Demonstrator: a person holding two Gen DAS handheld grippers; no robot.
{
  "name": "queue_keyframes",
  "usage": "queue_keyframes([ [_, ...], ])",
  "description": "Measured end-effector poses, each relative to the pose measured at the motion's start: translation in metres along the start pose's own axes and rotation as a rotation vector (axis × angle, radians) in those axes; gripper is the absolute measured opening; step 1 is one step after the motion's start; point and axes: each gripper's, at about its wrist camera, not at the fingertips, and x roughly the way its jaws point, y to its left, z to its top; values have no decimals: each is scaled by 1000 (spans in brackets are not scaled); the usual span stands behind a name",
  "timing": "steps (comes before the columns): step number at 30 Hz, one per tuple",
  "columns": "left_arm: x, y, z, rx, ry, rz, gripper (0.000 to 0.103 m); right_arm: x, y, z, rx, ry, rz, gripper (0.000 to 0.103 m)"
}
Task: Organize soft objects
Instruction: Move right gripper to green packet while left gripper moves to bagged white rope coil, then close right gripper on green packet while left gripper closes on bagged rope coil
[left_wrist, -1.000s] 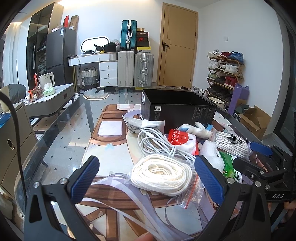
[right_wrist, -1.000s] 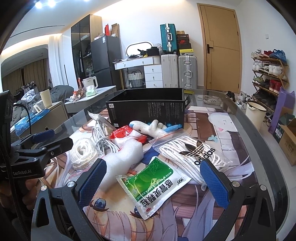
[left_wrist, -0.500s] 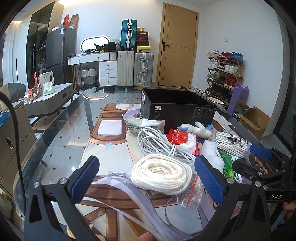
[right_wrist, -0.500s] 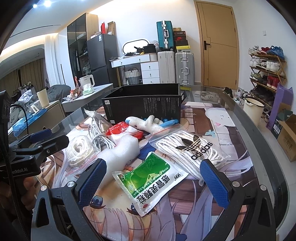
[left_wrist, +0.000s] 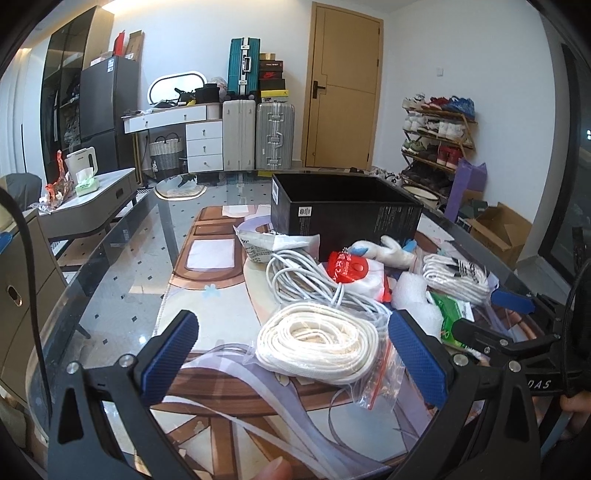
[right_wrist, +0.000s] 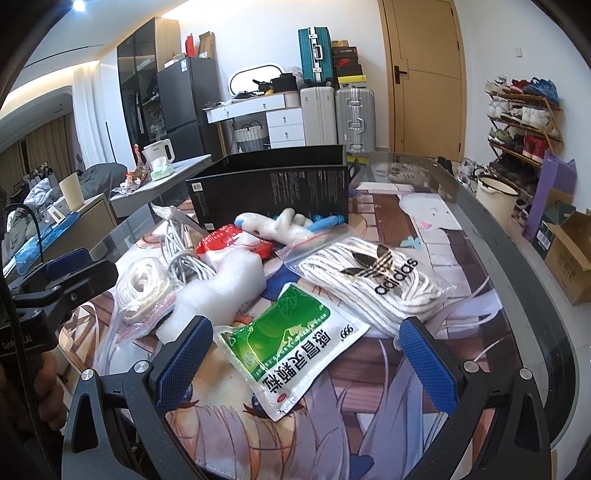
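A pile of soft items lies on the glass table before a black open box (left_wrist: 343, 210) (right_wrist: 280, 192). A bagged coil of white rope (left_wrist: 317, 343) (right_wrist: 142, 284) sits between the blue pads of my open left gripper (left_wrist: 293, 354), untouched. A green and white sachet (right_wrist: 291, 339) lies between the pads of my open right gripper (right_wrist: 304, 354). Behind it are white foam wrap (right_wrist: 221, 288), an adidas bag of white laces (right_wrist: 373, 280), a white cable bundle (left_wrist: 310, 277), a red pouch (left_wrist: 347, 267) and a white plush toy (right_wrist: 277, 221).
The table's curved edge (right_wrist: 528, 280) runs along the right. A cardboard box (right_wrist: 569, 258), a shoe rack (right_wrist: 524, 118) and a white bucket (right_wrist: 495, 195) stand on the floor beyond it. A side table (left_wrist: 88, 206) with a kettle is at the left.
The right gripper has dipped and come slightly closer to the green sachet. The left gripper has held nearly still over the rope coil. Both remain open.
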Motion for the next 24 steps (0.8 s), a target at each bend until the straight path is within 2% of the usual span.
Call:
queue_keyframes([
  [10,1,7,-1,-10,8,18,103,14,-3,-1,119,57,-38,103],
  [14,3,6,-2,-10,12,16,103,19,1,2,133,62,-84,103],
  [18,4,6,-3,-5,15,15,103,25,3,4,130,71,-131,103],
  [24,3,7,-3,-7,18,14,103,17,-1,-3,83,86,-140,102],
])
